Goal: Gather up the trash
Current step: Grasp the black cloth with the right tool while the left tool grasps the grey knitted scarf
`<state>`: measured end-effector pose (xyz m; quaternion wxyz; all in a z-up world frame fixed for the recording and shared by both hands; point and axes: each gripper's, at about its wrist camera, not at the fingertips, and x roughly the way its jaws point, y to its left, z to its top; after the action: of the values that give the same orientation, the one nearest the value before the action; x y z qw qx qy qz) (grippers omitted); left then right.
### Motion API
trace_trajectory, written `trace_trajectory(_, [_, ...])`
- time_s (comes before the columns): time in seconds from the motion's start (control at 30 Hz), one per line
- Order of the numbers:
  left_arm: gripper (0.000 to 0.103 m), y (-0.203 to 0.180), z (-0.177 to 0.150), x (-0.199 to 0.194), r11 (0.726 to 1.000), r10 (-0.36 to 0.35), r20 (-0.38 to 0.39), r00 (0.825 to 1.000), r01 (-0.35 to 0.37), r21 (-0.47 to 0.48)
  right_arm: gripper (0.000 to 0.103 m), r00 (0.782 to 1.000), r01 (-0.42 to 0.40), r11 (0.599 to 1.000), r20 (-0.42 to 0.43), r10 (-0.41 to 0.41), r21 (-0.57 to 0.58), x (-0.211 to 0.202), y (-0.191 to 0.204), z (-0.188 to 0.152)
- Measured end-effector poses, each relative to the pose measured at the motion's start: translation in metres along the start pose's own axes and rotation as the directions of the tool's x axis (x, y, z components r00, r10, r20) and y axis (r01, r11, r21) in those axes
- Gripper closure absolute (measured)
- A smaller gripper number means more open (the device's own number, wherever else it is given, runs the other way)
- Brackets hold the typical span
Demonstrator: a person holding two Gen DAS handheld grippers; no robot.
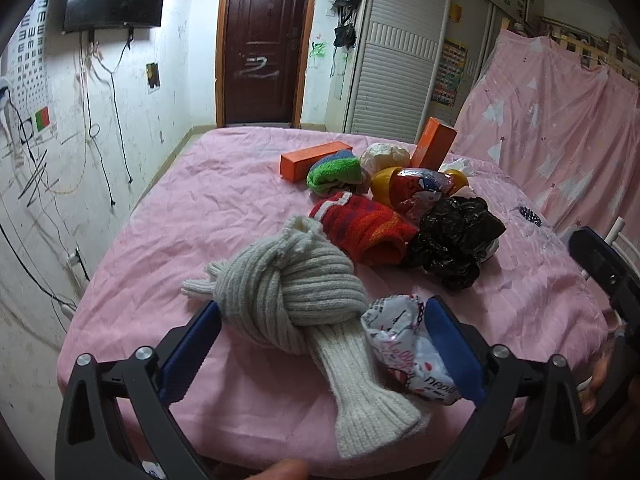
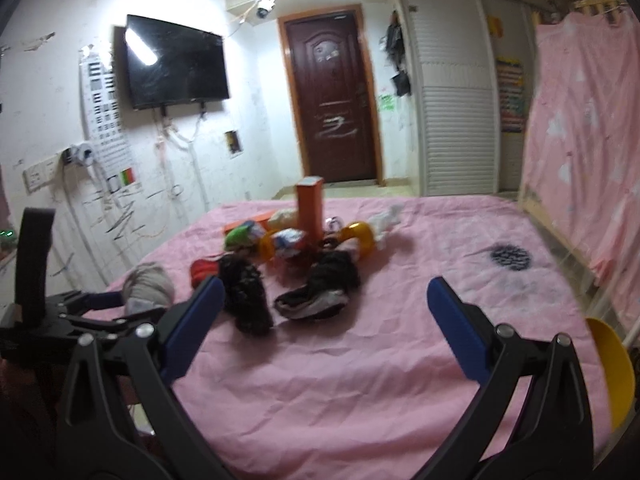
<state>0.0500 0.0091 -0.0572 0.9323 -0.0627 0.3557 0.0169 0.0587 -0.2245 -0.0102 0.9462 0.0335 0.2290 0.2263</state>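
Note:
My left gripper (image 1: 324, 344) is open over the near edge of a pink-covered table (image 1: 224, 208). Between its fingers lie a knotted grey-white knit sock (image 1: 296, 312) and a crumpled white printed wrapper (image 1: 404, 348) that rests against the right pad (image 1: 452, 348). Further back lie a crumpled black plastic bag (image 1: 456, 236), a red sock (image 1: 364, 228), a green-blue sock (image 1: 336, 172), a white paper ball (image 1: 384, 156) and a foil wrapper (image 1: 424, 188). My right gripper (image 2: 324, 316) is open and empty above the table, short of the black bag (image 2: 244, 296) and a dark sock (image 2: 316, 300).
Two orange boxes (image 1: 316, 156) (image 1: 436, 144) and yellow capsule halves (image 1: 384, 184) sit at the back of the pile. A yellow bin rim (image 2: 612, 364) shows at the right edge of the right wrist view. A pink curtain (image 1: 560, 112) hangs on the right. The left gripper shows in the right wrist view (image 2: 100, 312).

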Motion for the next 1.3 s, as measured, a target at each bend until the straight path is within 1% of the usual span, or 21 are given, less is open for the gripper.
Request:
trace_trajectory(0.03, [0.016, -0.001, 0.001, 0.0, 1.0, 0.002, 0.004, 1.0, -0.002, 0.004, 0.005, 1.0, -0.018, 1.0, -0.006, 0.018, -0.008, 0.003, 0.003, 0.001])
trace_trajectory(0.1, [0.025, 0.001, 0.002, 0.0, 1.0, 0.001, 0.009, 1.0, 0.0, -0.002, 0.005, 0.998, -0.063, 0.998, -0.013, 0.062, -0.023, 0.01, 0.012, 0.004])
trace_trajectory(0.23, [0.034, 0.009, 0.006, -0.003, 0.998, -0.042, 0.003, 0.999, 0.042, -0.037, 0.005, 0.99, -0.135, 0.988, -0.04, 0.132, -0.074, 0.025, 0.034, 0.009])
trace_trajectory(0.3, [0.041, 0.01, 0.007, -0.002, 0.999, -0.037, 0.008, 0.999, 0.037, -0.036, 0.005, 0.986, -0.161, 0.982, -0.063, 0.156, -0.101, 0.035, 0.045, 0.01])
trace_trajectory(0.5, [0.049, 0.009, 0.008, -0.002, 1.0, -0.026, 0.014, 1.0, 0.026, -0.015, 0.005, 0.97, -0.21, 0.97, -0.153, 0.191, -0.123, 0.065, 0.06, 0.009])
trace_trajectory(0.6, [0.049, 0.015, 0.011, -0.001, 0.998, -0.056, 0.005, 0.998, 0.056, -0.038, 0.01, 0.967, -0.207, 0.974, -0.171, 0.19, -0.086, 0.074, 0.056, 0.011])
trace_trajectory(0.67, [0.046, 0.021, 0.013, 0.002, 0.995, -0.084, -0.005, 0.996, 0.084, -0.062, 0.013, 0.959, -0.221, 0.974, -0.19, 0.208, -0.048, 0.079, 0.051, 0.013])
trace_trajectory(0.73, [0.035, 0.029, 0.015, 0.008, 0.988, -0.122, -0.039, 0.992, 0.118, -0.096, 0.015, 0.954, -0.23, 0.973, -0.203, 0.22, -0.029, 0.081, 0.048, 0.013])
trace_trajectory(0.77, [0.026, 0.033, 0.015, 0.014, 0.982, -0.156, -0.068, 0.985, 0.147, -0.122, 0.016, 0.952, -0.234, 0.972, -0.21, 0.223, -0.026, 0.082, 0.047, 0.013])
trace_trajectory(0.8, [0.021, 0.04, 0.016, 0.022, 0.969, -0.201, -0.1, 0.975, 0.182, -0.165, 0.019, 0.951, -0.233, 0.972, -0.218, 0.222, -0.028, 0.084, 0.048, 0.013])
trace_trajectory(0.83, [0.021, 0.043, 0.015, 0.024, 0.964, -0.214, -0.098, 0.972, 0.194, -0.183, 0.021, 0.949, -0.232, 0.972, -0.228, 0.219, -0.031, 0.086, 0.049, 0.012])
trace_trajectory(0.9, [0.02, 0.042, 0.015, 0.027, 0.969, -0.19, -0.088, 0.978, 0.172, -0.18, 0.041, 0.944, -0.232, 0.972, -0.247, 0.217, -0.03, 0.089, 0.049, 0.01])
trace_trajectory(0.93, [0.02, 0.042, 0.015, 0.028, 0.967, -0.195, -0.084, 0.977, 0.178, -0.184, 0.047, 0.942, -0.234, 0.972, -0.254, 0.219, -0.029, 0.091, 0.049, 0.01])
trace_trajectory(0.97, [0.02, 0.043, 0.015, 0.029, 0.965, -0.2, -0.08, 0.977, 0.182, -0.191, 0.06, 0.941, -0.234, 0.972, -0.258, 0.219, -0.028, 0.091, 0.049, 0.009])
trace_trajectory(1.0, [0.02, 0.044, 0.016, 0.03, 0.962, -0.203, -0.075, 0.976, 0.185, -0.201, 0.068, 0.939, -0.238, 0.971, -0.264, 0.222, -0.031, 0.092, 0.05, 0.008])
trace_trajectory(1.03, [0.02, 0.046, 0.016, 0.03, 0.962, -0.2, -0.072, 0.977, 0.181, -0.206, 0.073, 0.938, -0.239, 0.97, -0.266, 0.222, -0.034, 0.093, 0.051, 0.008])
trace_trajectory(1.07, [0.025, 0.047, 0.016, 0.03, 0.963, -0.187, -0.065, 0.98, 0.17, -0.209, 0.078, 0.938, -0.239, 0.97, -0.266, 0.221, -0.037, 0.093, 0.051, 0.008])
trace_trajectory(1.1, [0.031, 0.046, 0.016, 0.03, 0.964, -0.177, -0.055, 0.983, 0.162, -0.209, 0.079, 0.94, -0.239, 0.97, -0.261, 0.221, -0.038, 0.093, 0.051, 0.008])
trace_trajectory(1.17, [0.043, 0.043, 0.017, 0.03, 0.96, -0.208, -0.056, 0.977, 0.193, -0.204, 0.079, 0.942, -0.24, 0.97, -0.25, 0.225, -0.033, 0.09, 0.049, 0.009])
trace_trajectory(1.23, [0.045, 0.039, 0.016, 0.027, 0.969, -0.176, -0.044, 0.983, 0.165, -0.182, 0.079, 0.946, -0.238, 0.971, -0.234, 0.226, -0.026, 0.088, 0.047, 0.01])
trace_trajectory(1.3, [0.047, 0.037, 0.017, 0.026, 0.972, -0.168, -0.037, 0.985, 0.159, -0.176, 0.079, 0.95, -0.238, 0.971, -0.213, 0.227, -0.026, 0.084, 0.045, 0.013])
